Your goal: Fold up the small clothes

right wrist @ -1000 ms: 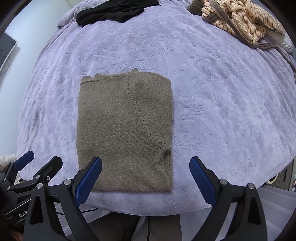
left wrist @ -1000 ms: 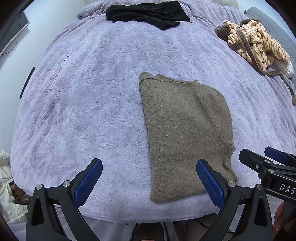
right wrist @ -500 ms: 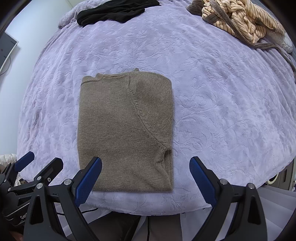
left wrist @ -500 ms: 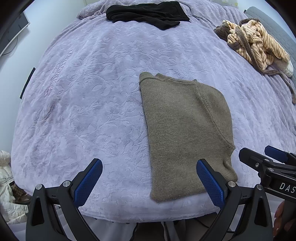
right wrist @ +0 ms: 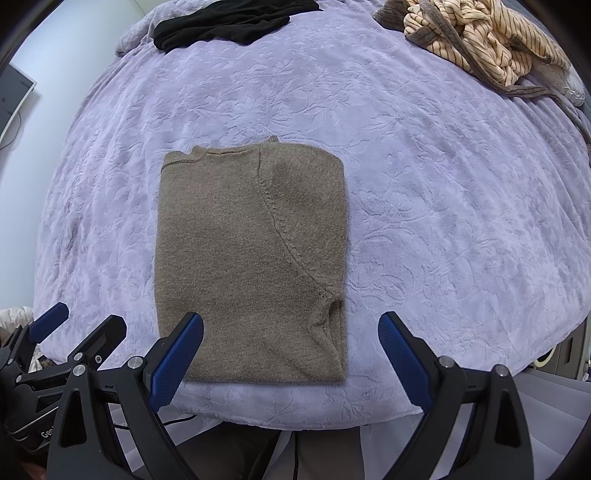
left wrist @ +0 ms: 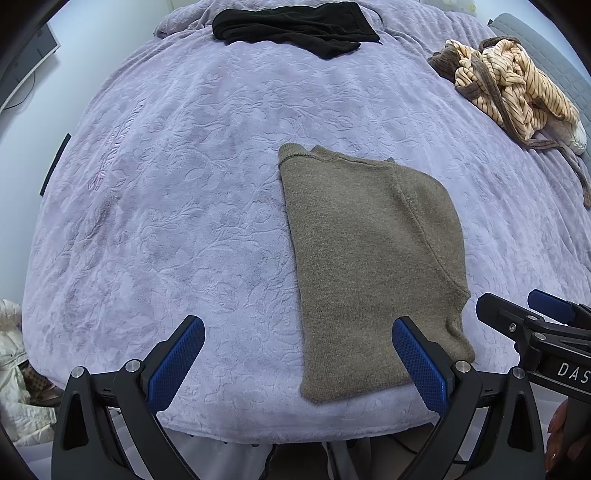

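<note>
A brown knitted sweater (left wrist: 369, 251) (right wrist: 251, 258) lies folded into a flat rectangle on the lilac bedspread (left wrist: 166, 206) (right wrist: 443, 221), near its front edge. My left gripper (left wrist: 297, 360) hovers open over the front edge, its right pad above the sweater's lower right part. My right gripper (right wrist: 290, 352) is open too, its left pad over the sweater's lower left corner. Neither holds anything. The right gripper's tips (left wrist: 532, 314) show at the right edge of the left wrist view, and the left gripper's tips (right wrist: 70, 328) at the lower left of the right wrist view.
A black garment (left wrist: 295, 26) (right wrist: 225, 22) lies at the far side of the bed. A crumpled cream striped garment with brown trim (left wrist: 509, 92) (right wrist: 480, 40) sits far right. A monitor (left wrist: 22, 66) stands against the left wall. White fabric (left wrist: 11, 369) lies on the floor at left.
</note>
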